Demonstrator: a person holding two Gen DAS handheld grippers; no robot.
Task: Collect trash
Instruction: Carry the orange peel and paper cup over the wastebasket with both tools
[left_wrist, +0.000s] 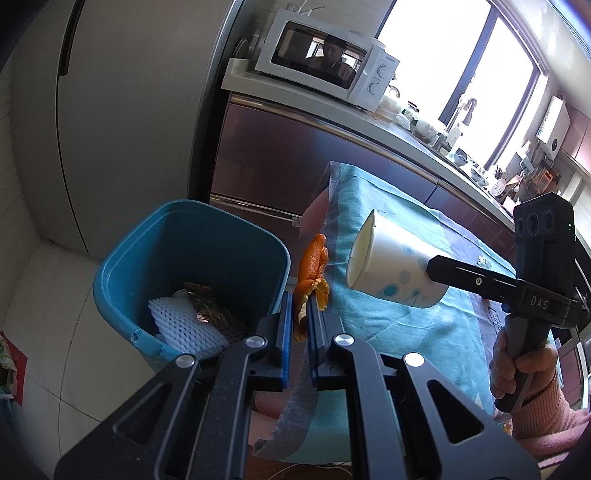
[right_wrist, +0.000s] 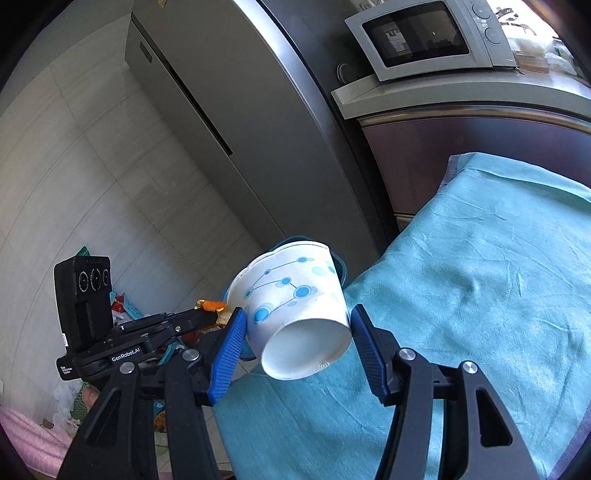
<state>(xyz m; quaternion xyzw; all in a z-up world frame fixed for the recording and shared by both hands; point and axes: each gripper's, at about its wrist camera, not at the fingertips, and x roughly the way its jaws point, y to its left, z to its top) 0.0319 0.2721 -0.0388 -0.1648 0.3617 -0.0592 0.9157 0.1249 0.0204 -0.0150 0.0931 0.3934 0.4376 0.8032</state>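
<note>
Two grippers, both loaded. Left gripper (left_wrist: 300, 314): nearly closed, pinching an orange peel (left_wrist: 312, 271) just beside the rim of the blue bin (left_wrist: 122, 273), over the edge of the teal tablecloth (left_wrist: 391, 325). Right gripper (right_wrist: 297, 347): clamped on a tilted paper cup (right_wrist: 295, 306), mouth toward the bin. Inside the bin: white foam netting (left_wrist: 184, 326) and a brown wrapper (left_wrist: 207, 306).

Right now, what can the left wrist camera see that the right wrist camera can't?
Only the left wrist view looks into the blue trash bin, where white foam netting and a dark wrapper lie. Only the right wrist view shows the paper cup's white bottom and floor clutter. Both show the paper cup, orange peel, teal tablecloth and microwave.
</note>
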